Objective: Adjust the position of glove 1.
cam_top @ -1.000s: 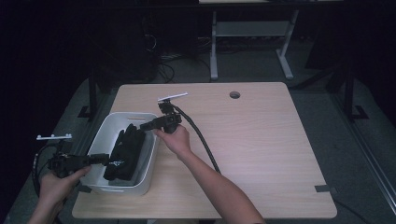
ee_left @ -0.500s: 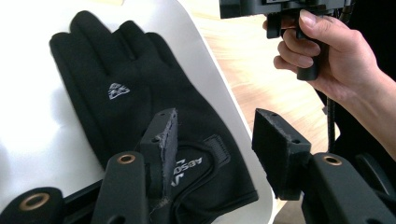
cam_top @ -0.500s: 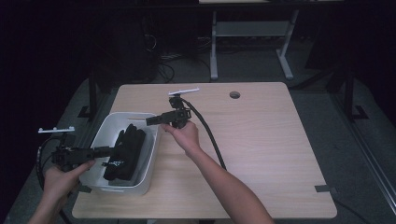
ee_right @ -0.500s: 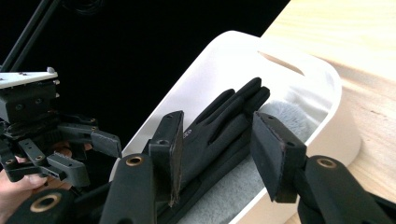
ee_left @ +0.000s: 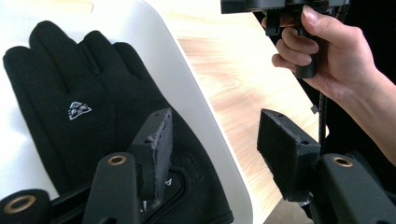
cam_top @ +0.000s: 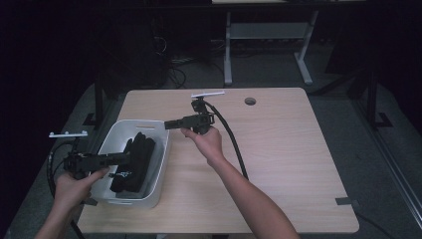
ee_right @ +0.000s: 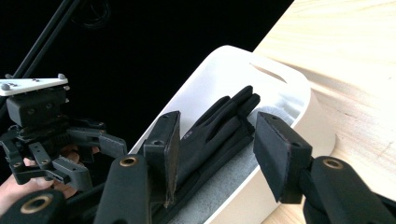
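Black gloves (cam_top: 135, 162) with a small white logo lie flat in the white bin (cam_top: 160, 164) at the table's (cam_top: 298, 159) left, while both the left gripper (cam_top: 124, 158) and right gripper (cam_top: 169, 124), jaws just opening, hover above them holding nothing.

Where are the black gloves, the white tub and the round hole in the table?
black gloves (cam_top: 133, 162), high view, on the palm.
white tub (cam_top: 160, 164), high view, on its right wall.
round hole (cam_top: 250, 101), high view, on its middle.
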### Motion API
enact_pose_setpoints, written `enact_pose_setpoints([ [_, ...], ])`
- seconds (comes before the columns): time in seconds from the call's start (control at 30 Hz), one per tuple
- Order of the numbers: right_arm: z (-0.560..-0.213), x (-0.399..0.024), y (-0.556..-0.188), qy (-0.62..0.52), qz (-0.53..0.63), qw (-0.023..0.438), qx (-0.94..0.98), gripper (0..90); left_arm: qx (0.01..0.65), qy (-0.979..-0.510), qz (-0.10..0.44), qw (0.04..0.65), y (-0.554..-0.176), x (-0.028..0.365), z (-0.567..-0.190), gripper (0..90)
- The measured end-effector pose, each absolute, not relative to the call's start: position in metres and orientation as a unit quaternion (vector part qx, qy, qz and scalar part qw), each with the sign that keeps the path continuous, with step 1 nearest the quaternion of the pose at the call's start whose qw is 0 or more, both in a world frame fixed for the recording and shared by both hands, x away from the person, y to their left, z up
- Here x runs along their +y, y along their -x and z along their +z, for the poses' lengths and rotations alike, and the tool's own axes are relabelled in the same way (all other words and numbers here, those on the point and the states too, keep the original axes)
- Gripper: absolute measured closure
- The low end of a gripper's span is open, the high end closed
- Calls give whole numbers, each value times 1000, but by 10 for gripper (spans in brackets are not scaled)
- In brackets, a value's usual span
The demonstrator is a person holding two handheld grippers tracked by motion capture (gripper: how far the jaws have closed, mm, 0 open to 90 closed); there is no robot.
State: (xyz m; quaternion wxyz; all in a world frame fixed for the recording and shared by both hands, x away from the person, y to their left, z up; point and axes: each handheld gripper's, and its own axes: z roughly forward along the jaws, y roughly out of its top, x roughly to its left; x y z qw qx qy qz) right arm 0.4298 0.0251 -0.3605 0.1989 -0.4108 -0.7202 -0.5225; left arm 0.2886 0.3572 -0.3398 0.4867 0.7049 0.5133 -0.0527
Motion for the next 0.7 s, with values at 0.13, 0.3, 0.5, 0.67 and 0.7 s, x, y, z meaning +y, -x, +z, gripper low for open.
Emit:
enact_pose_setpoints([
  [0.13,-358,19,-430,412,-525,198,-718,488,514,-706,-53,485,-290,353,-339,423],
  [0.3,-356,12,-430,413,-529,197,-715,478,512,-707,-55,485,-292,349,-339,406],
  [0.5,-353,3,-429,416,-528,193,-714,470,507,-710,-57,485,-293,342,-338,384],
  [0.67,-352,-4,-427,420,-531,189,-712,470,505,-711,-58,487,-293,337,-336,380],
  [0.7,-352,-7,-426,421,-531,189,-711,470,504,-712,-59,486,-294,336,-336,378],
])
